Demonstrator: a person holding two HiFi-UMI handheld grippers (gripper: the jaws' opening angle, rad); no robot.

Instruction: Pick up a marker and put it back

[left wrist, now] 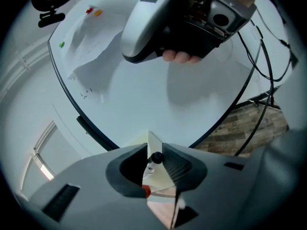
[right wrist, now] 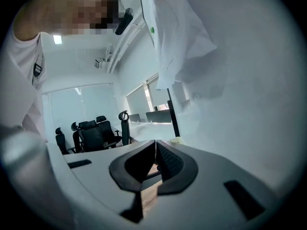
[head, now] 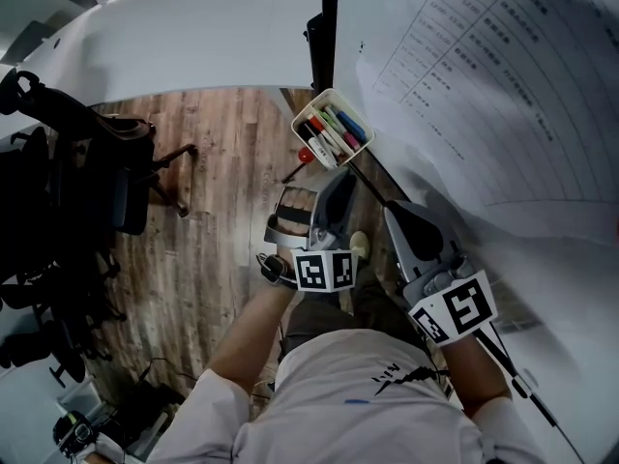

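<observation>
A cream marker box [head: 302, 122] hangs at the whiteboard's [head: 542, 220] lower edge and holds several markers [head: 334, 129]. My left gripper [head: 339, 176] points up at the box from just below. In the left gripper view a white marker's black end [left wrist: 156, 157] stands between the jaws of the left gripper [left wrist: 154, 153]. It touches the right pad and a thin gap shows on the left, with the box [left wrist: 154, 175] right behind. My right gripper [head: 391, 210] hovers by the board with its jaws together and nothing between them; the right gripper [right wrist: 156, 151] faces along the board.
Black office chairs [head: 87, 172] stand on the wooden floor [head: 218, 162] at the left. The board's dark post [head: 329, 27] rises behind the box. A printed sheet [head: 484, 56] hangs on the board. A cable [head: 522, 380] runs beside my right arm.
</observation>
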